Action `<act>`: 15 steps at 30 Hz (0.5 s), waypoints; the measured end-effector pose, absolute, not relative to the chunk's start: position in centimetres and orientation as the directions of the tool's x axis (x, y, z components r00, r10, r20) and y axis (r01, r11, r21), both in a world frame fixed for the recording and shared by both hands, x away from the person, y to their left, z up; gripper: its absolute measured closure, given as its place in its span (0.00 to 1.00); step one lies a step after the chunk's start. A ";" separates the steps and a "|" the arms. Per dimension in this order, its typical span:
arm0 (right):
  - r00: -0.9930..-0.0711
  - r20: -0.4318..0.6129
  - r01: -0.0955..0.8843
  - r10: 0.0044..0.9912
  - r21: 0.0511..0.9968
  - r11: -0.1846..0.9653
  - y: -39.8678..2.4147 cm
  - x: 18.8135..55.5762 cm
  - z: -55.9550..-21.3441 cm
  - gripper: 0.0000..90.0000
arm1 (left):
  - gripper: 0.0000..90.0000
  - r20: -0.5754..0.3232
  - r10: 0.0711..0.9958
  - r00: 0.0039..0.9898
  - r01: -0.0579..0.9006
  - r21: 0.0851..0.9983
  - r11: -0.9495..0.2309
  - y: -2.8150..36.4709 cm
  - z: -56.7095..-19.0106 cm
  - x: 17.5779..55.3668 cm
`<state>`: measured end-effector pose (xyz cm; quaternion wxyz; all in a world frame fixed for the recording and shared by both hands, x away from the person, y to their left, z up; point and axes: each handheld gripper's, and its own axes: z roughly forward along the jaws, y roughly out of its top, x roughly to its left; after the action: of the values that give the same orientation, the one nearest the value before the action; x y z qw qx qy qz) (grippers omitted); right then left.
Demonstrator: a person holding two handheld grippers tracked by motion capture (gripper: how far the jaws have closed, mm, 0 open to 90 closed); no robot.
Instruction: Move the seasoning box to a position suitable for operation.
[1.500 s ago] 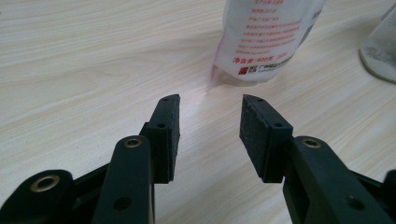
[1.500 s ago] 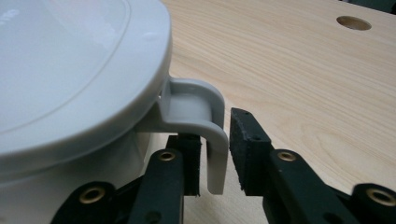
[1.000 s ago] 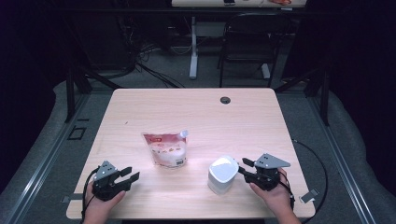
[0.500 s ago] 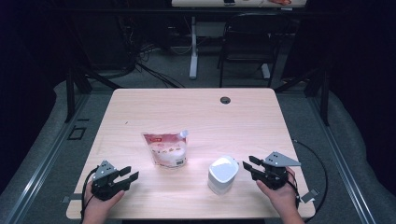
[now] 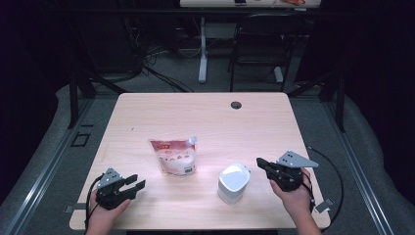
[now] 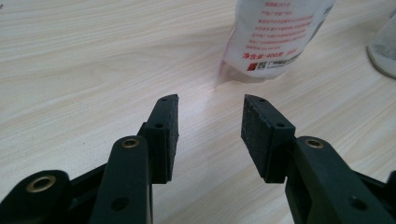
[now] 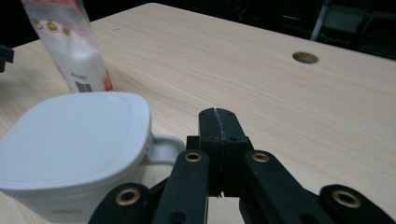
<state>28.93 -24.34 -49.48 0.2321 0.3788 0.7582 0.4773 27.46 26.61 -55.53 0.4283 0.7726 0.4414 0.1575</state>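
A white-and-red stand-up pouch [image 5: 173,156] stands at the table's middle front. To its right sits a white lidded container [image 5: 234,182] with a small handle [image 7: 163,142]. My right gripper [image 5: 260,164] hovers just right of the container, apart from it. Its jaws have just been closing and now meet, shut on nothing [image 7: 217,114]. My left gripper [image 5: 134,183] rests low at the front left, pointing at the pouch [image 6: 275,32]. In the left gripper view it stands open [image 6: 210,100], with bare tabletop between its pads.
The light wooden table [image 5: 205,122] has a round cable hole [image 5: 236,105] near its far edge. A dark chair [image 5: 257,44] and table legs stand on the floor beyond. Cables trail from both grippers off the front edge.
The right gripper has risen a little beside the white container and its jaws have closed together. The left gripper, pouch and container have not moved.
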 end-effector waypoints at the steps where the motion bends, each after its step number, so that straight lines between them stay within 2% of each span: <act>1: -0.614 0.002 0.352 0.790 0.895 0.272 -24.2 29.1 -49.1 1.00 | 0.63 -0.131 0.816 0.563 0.546 0.800 -0.248 26.6 -55.6 27.5; 4: -0.645 0.042 0.388 0.763 0.879 0.279 -23.1 30.1 -47.8 1.00 | 0.63 -0.132 0.819 0.558 0.549 0.799 -0.246 26.5 -55.6 27.7; 7: -0.659 0.027 0.391 0.751 0.866 0.311 -21.5 30.2 -47.3 1.00 | 0.64 -0.133 0.813 0.567 0.546 0.800 -0.250 26.3 -55.4 27.6; 15: -0.701 -0.014 0.372 0.713 0.846 0.382 -20.3 29.2 -47.5 1.00 | 0.64 -0.119 0.807 0.578 0.536 0.801 -0.266 25.9 -55.3 27.4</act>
<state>29.18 -20.32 -47.47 0.1926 0.3354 0.8088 0.4431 27.36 25.94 -55.25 0.4258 0.7796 0.4308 0.1590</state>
